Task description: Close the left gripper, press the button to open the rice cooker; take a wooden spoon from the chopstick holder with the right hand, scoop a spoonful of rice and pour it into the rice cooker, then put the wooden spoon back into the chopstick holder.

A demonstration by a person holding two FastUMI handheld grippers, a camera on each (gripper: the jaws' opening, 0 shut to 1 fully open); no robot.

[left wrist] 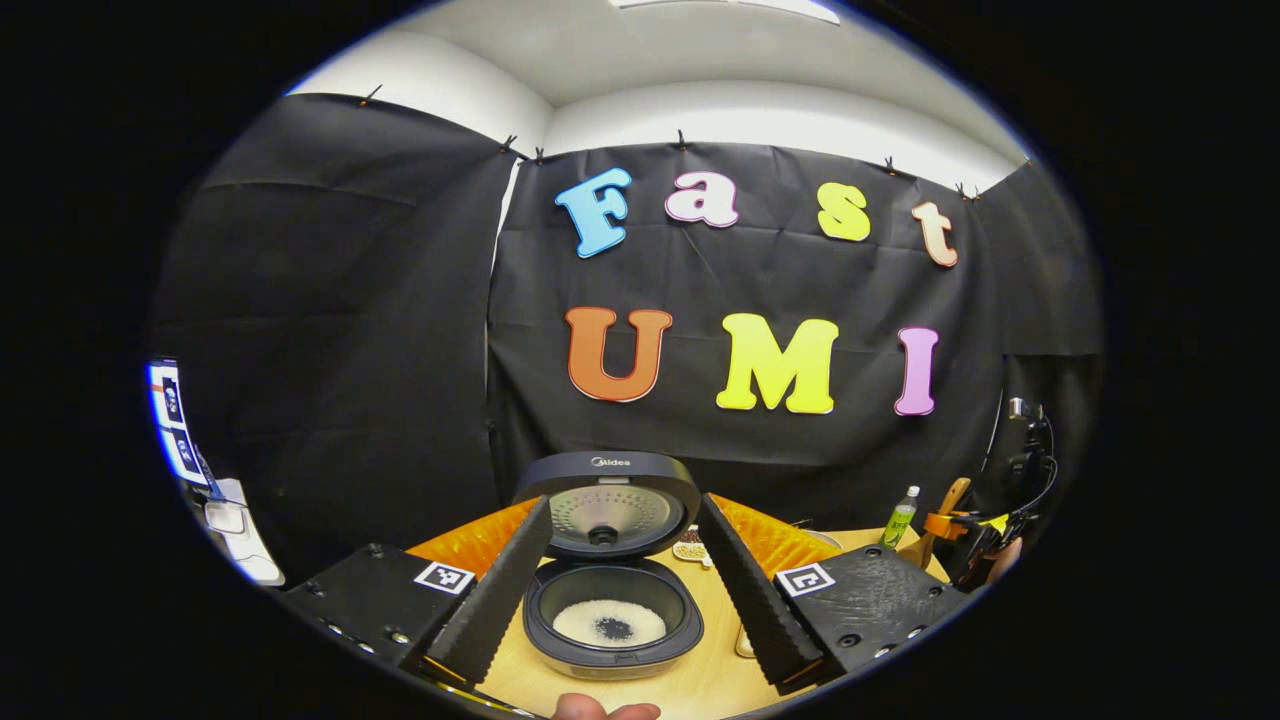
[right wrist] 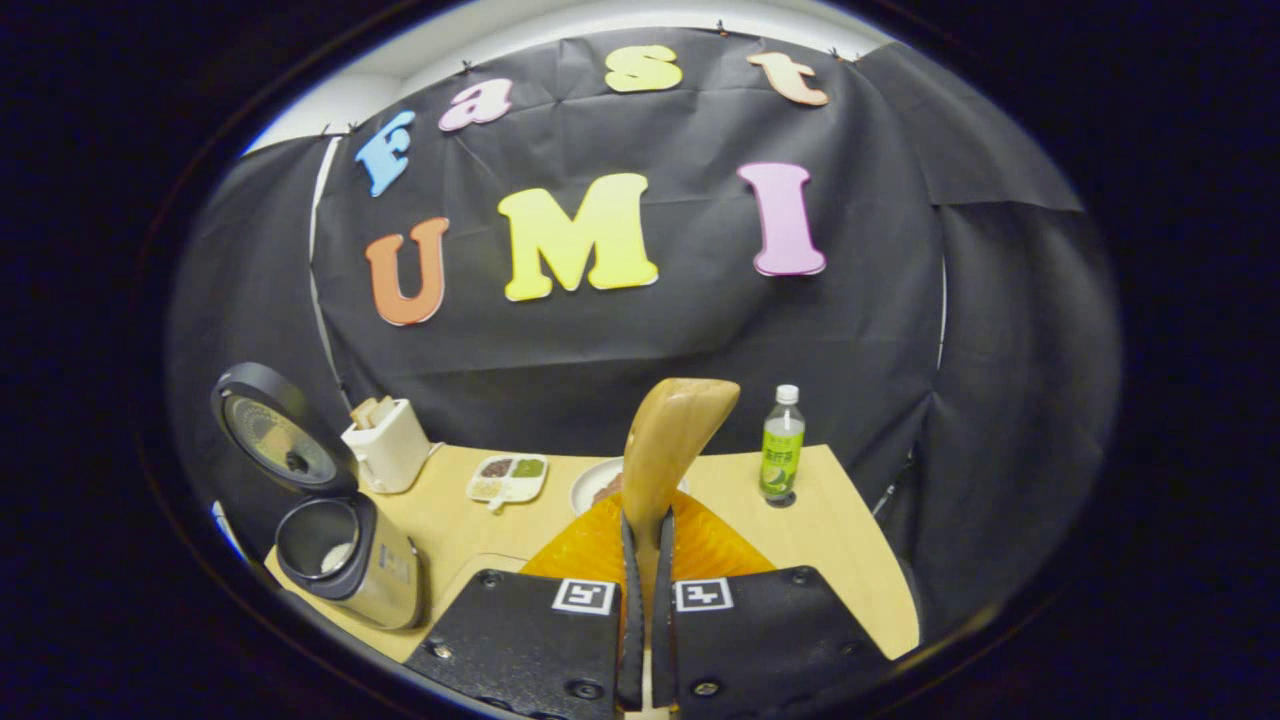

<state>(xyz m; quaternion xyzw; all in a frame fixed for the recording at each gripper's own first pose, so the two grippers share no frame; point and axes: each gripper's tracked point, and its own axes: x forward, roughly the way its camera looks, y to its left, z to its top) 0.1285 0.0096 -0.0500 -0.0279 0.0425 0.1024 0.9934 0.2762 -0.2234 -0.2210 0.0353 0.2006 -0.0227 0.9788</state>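
Note:
The rice cooker (left wrist: 612,640) stands with its lid (left wrist: 605,500) raised, and white rice lies in the bottom of the pot. My left gripper (left wrist: 622,500) is open just in front of it, one finger on each side of the pot and nothing between them. My right gripper (right wrist: 648,520) is shut on the handle of the wooden spoon (right wrist: 672,440), whose bowl stands upright above the fingertips. In the right gripper view the open rice cooker (right wrist: 345,548) sits far left on the table. The left gripper view shows the right gripper (left wrist: 975,535) far right, holding the wooden spoon (left wrist: 950,500).
On the wooden table (right wrist: 830,540) stand a green bottle (right wrist: 781,445), a white plate (right wrist: 598,482) behind the spoon, a small divided dish (right wrist: 507,477) and a white box (right wrist: 385,442) with tan pieces sticking out. A fingertip (left wrist: 605,710) shows at the bottom edge.

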